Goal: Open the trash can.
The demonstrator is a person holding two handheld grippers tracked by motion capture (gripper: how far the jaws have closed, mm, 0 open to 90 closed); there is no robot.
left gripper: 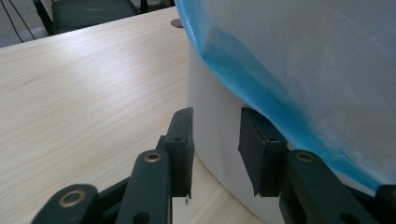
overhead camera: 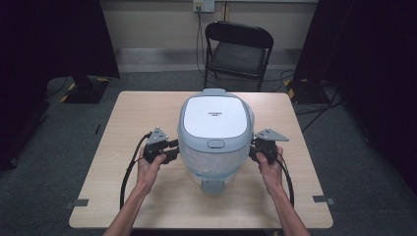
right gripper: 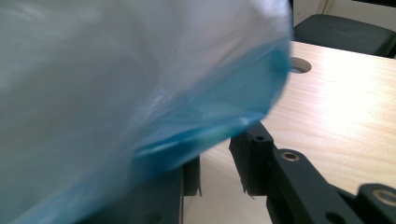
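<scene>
Bin [overhead camera: 215, 132], plastic-lined, mid worktop [overhead camera: 128, 128], sits between my grippers: left gripper [left gripper: 215, 140] jaws parted against its wall; right gripper [right gripper: 222, 163] jaws parted under liner.

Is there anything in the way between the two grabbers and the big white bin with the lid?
Nothing visible. The left gripper and right gripper sit right against the sides of the bin. Only its own blue bag hangs by the jaws.

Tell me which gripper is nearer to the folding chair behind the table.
Neither clearly: left gripper and right gripper flank the bin at about the same depth, both well short of the chair.
</scene>
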